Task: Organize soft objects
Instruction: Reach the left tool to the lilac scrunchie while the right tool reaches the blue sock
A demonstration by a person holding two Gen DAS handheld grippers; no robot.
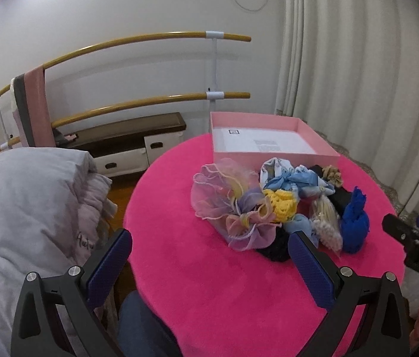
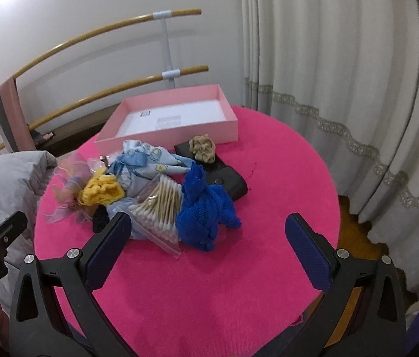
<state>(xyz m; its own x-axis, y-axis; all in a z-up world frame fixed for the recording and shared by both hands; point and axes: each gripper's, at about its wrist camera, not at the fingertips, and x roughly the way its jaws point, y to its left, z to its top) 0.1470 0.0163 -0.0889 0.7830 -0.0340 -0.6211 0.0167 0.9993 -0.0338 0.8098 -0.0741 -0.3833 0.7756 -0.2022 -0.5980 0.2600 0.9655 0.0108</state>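
A heap of soft things lies on the round pink table (image 1: pixel 209 282) (image 2: pixel 209 291): a pastel organza scrunchie (image 1: pixel 224 208) (image 2: pixel 69 187), a yellow crochet piece (image 1: pixel 280 205) (image 2: pixel 99 190), a light blue printed cloth (image 1: pixel 292 178) (image 2: pixel 147 160), a blue knit piece (image 1: pixel 355 223) (image 2: pixel 206 211), a bag of cotton swabs (image 1: pixel 325 223) (image 2: pixel 158 208), a beige scrunchie (image 1: pixel 332 174) (image 2: pixel 203 148) on a black pouch (image 2: pixel 227 178). An open pink box (image 1: pixel 271 154) (image 2: pixel 167 136) stands behind the heap. My left gripper (image 1: pixel 209 253) and right gripper (image 2: pixel 209 238) are open and empty, in front of the heap.
A grey quilt (image 1: pixel 25 208) is piled left of the table. A ballet barre (image 1: pixel 138 101) with a pink towel (image 1: pixel 37 110) and a low cabinet (image 1: pixel 132 145) stand by the wall. White curtains (image 2: pixel 343 74) hang at the right. The right gripper's body (image 1: pixel 417 247) shows in the left wrist view.
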